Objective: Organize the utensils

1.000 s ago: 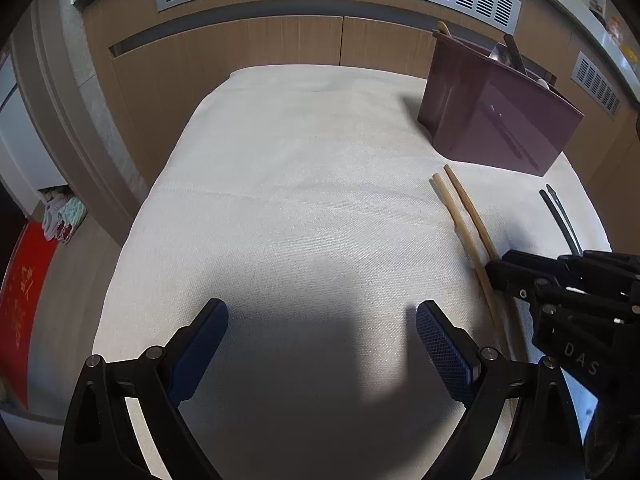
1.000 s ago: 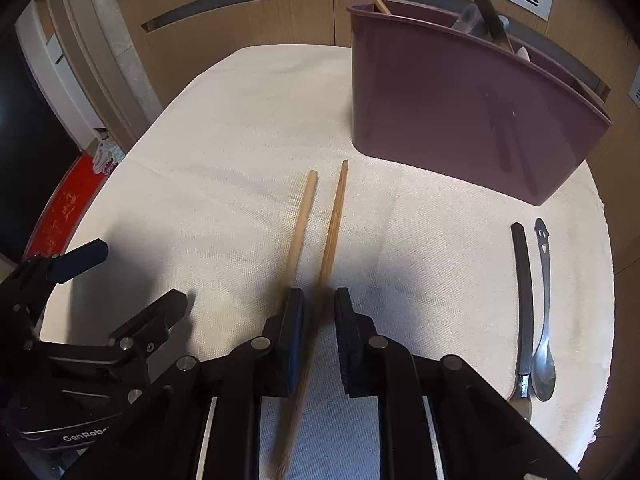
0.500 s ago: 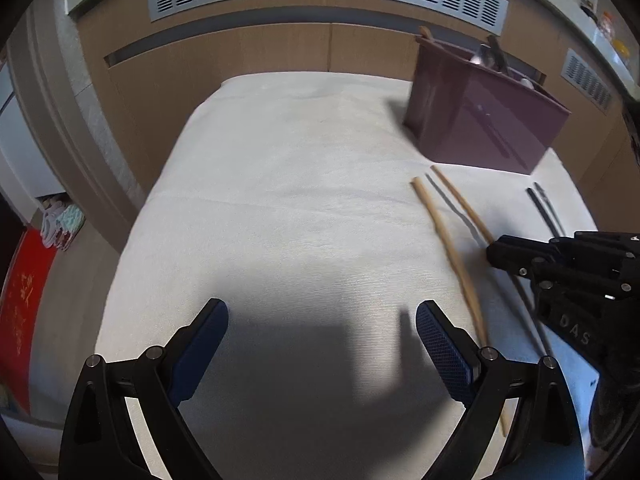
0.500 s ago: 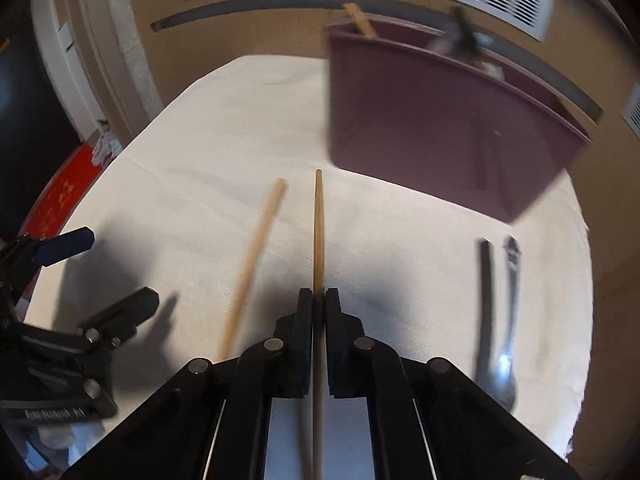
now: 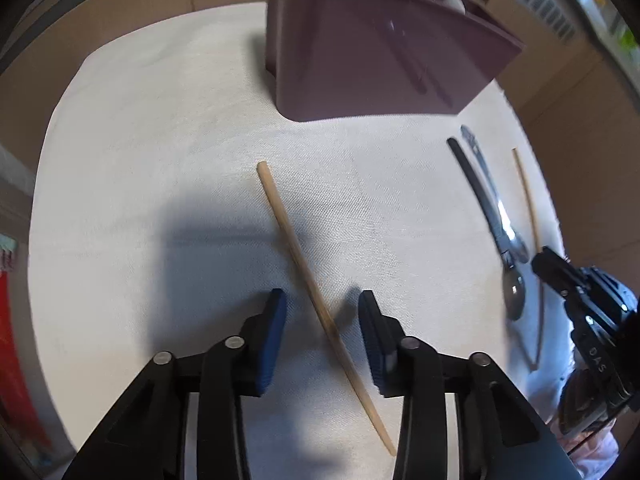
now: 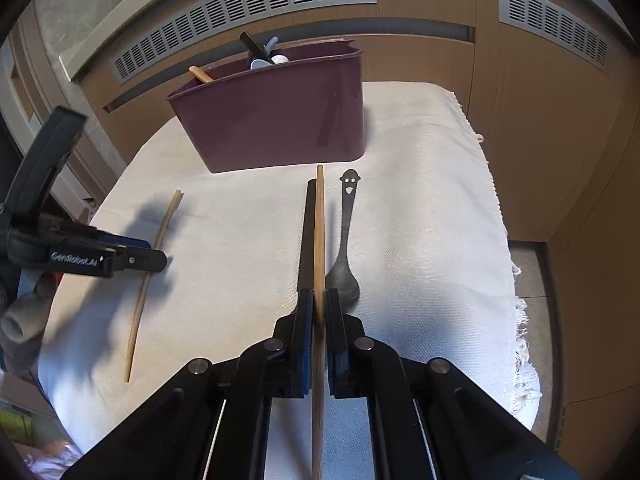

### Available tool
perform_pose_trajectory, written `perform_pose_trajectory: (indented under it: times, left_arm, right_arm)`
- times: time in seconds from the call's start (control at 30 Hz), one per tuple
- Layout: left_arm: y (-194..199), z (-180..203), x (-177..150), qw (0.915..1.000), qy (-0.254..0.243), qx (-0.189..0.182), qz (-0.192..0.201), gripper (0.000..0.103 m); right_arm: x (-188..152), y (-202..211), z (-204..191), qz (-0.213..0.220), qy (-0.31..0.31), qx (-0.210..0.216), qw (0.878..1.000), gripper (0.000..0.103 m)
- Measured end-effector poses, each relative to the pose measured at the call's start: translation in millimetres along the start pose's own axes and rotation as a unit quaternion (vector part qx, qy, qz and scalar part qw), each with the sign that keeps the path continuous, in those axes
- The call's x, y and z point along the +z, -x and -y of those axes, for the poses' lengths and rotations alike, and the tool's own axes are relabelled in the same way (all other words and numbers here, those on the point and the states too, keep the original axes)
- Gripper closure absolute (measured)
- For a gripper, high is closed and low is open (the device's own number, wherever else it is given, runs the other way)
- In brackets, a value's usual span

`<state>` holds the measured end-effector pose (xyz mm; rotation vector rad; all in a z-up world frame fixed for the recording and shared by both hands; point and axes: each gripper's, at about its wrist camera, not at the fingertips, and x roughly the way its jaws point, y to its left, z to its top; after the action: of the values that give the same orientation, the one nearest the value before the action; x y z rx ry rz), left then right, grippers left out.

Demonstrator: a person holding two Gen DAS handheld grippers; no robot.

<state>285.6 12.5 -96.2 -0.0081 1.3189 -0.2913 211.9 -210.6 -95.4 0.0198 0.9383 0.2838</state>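
Right gripper [image 6: 319, 308] was clamped tight on one wooden chopstick [image 6: 319, 232]. The stick ran straight out between the pads, tip pointing at the maroon utensil bin [image 6: 276, 120] and stopping just short of its front wall.

Left gripper [image 5: 322, 320] was closing, jaws at a narrow-to-mid gap. The second chopstick [image 5: 308, 276] lay diagonally on the cloth between the blue pads [image 5: 274, 328]; pads not pressing on it, gaps visible on both sides. Its far end pointed toward the bin, well short of it.

Everything sat on a cream woven cloth [image 6: 420, 220] covering the table.

Relative to the bin, near to far in the right wrist view:
- Dark spoon [image 6: 345, 264] with a smiley cut-out in the handle lay flat on the cloth, bowl nearest the gripper, handle end near the bin's front wall.
- Black flat utensil [image 6: 306, 232] lay just beside the spoon, parallel to it, partly hidden behind the held chopstick. Could not tell what kind.
- Bin stood upright at the far side of the cloth, already holding a wooden stick at its left end and some dark and pale handles further along. Compartments not readable.
- Behind the bin: wood-panel wall with grey vent grilles [image 6: 248, 12].
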Motion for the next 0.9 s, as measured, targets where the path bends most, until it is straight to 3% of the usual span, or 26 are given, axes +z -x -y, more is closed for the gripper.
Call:
perform_pose_trajectory:
  times: [0.17, 0.3, 0.37, 0.4, 0.5, 0.6, 0.67, 0.77, 0.9]
  left_arm:
    - [-15, 14, 31, 0.9960, -0.017, 0.034, -0.081, 0.067]
    - [-22, 26, 47, 0.9915, -0.028, 0.069, -0.106, 0.069]
    - [-21, 39, 46, 0.9918, -0.050, 0.079, -0.088, 0.087]
    - [-19, 43, 44, 0.9934, -0.053, 0.069, -0.075, 0.090]
    - [-12, 45, 32, 0.9966, -0.050, 0.057, -0.032, 0.091]
    - [5, 43, 10, 0.9964, -0.047, 0.047, 0.051, 0.094]
    - [16, 38, -5, 0.9954, -0.024, 0.013, 0.092, 0.095]
    - [18, 35, -20, 0.9949, -0.003, -0.026, 0.097, 0.095]
    - [10, 31, -24, 0.9973, -0.006, 0.001, 0.073, 0.095]
  right_arm:
    - [-3, -1, 5, 0.010, -0.007, 0.009, 1.000, 0.098]
    - [-6, -1, 8, 0.015, -0.019, 0.019, 1.000, 0.098]
    - [-7, 1, 11, 0.021, -0.024, 0.027, 0.999, 0.098]
    - [-8, 4, 11, 0.025, -0.026, 0.028, 0.999, 0.098]
    - [-8, 13, 10, 0.039, -0.022, 0.033, 0.998, 0.098]
    - [-7, 20, 7, 0.050, -0.013, 0.030, 0.998, 0.098]
    - [-5, 22, 3, 0.052, -0.005, 0.029, 0.998, 0.098]
    - [0, 26, -3, 0.051, 0.005, 0.023, 0.998, 0.098]
    - [6, 31, -7, 0.053, 0.006, 0.018, 0.998, 0.098]
